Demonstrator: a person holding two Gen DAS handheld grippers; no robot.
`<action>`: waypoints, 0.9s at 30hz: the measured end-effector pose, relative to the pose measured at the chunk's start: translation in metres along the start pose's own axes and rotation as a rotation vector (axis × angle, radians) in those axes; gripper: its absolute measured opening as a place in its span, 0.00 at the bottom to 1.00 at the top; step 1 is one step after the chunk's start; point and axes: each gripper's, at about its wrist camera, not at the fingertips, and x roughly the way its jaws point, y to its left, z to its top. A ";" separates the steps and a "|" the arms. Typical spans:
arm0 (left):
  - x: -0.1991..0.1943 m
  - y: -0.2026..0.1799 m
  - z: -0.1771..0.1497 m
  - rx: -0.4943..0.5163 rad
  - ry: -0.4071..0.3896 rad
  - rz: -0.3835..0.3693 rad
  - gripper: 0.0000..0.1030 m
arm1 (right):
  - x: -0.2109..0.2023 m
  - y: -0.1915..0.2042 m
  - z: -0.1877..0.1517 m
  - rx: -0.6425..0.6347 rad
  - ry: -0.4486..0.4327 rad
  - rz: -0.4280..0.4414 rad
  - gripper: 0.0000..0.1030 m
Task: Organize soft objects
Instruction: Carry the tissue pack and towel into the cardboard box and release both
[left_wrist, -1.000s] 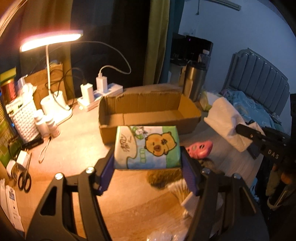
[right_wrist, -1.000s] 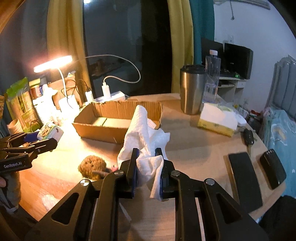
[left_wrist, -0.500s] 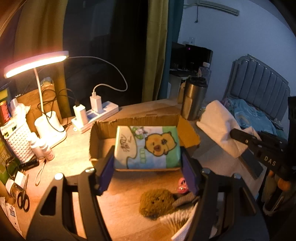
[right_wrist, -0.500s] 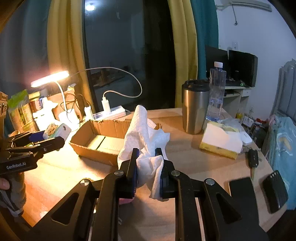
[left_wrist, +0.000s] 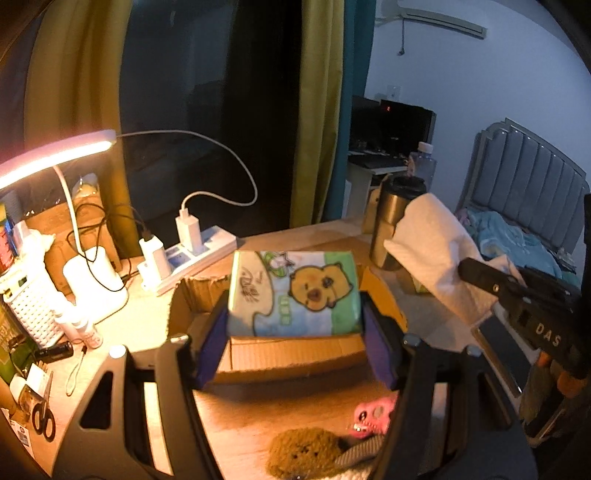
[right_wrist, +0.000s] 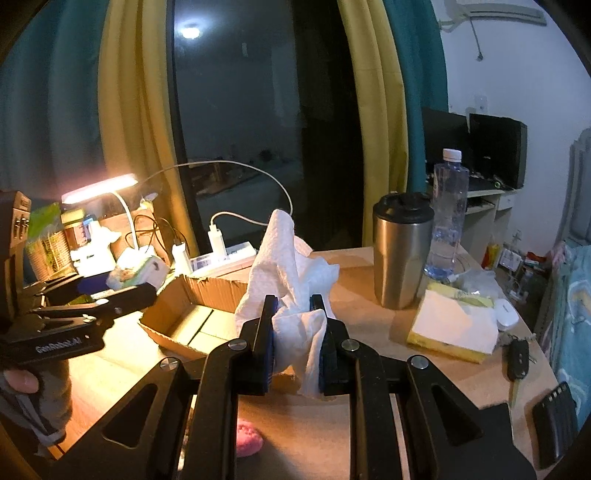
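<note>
1. Holding a tissue pack (left_wrist: 293, 291) in my left gripper (left_wrist: 293, 325), jaws spread to its width and pinching its two short sides, printed face toward the camera. I grip it there because the flat ends give the pads something square to press on.
2. My right gripper (right_wrist: 297, 325) has its jaws pressed nearly together on a white towel (right_wrist: 284, 258). The cloth bunches between them and stands up in a soft peak, with a loose flap hanging below, so it needs a tight pinch.
3. Both loads hang in the air above the bench (right_wrist: 369, 373), near the open cardboard box (left_wrist: 295, 354). From the left view the pack sits over the box's near half; I cannot tell how high it rides over the floor of the box.
4. I judge the box to be the home for the soft things: it looks empty and lies between the two grippers.
5. Left on the bench in front of the box are a brown sponge (left_wrist: 306, 454) and a pink toy (left_wrist: 373, 410), just beside each other. I take those as the next picks.
6. The steel tumbler (right_wrist: 402, 254) and the bottle (right_wrist: 448, 214) stand right of the box, close to the towel's path. I would keep the flap away from them.
7. The lamp (left_wrist: 55, 155) and power strip (left_wrist: 199, 254) sit behind the box, out of the way.
</note>
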 end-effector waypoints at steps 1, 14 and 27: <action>0.003 0.000 0.001 -0.003 0.002 0.002 0.64 | 0.003 0.000 0.000 -0.003 0.001 0.004 0.18; 0.048 -0.007 0.003 -0.015 0.043 0.002 0.64 | 0.036 -0.004 -0.006 0.007 0.039 0.043 0.18; 0.112 -0.007 -0.014 -0.025 0.151 0.004 0.64 | 0.087 -0.005 -0.024 0.013 0.130 0.098 0.18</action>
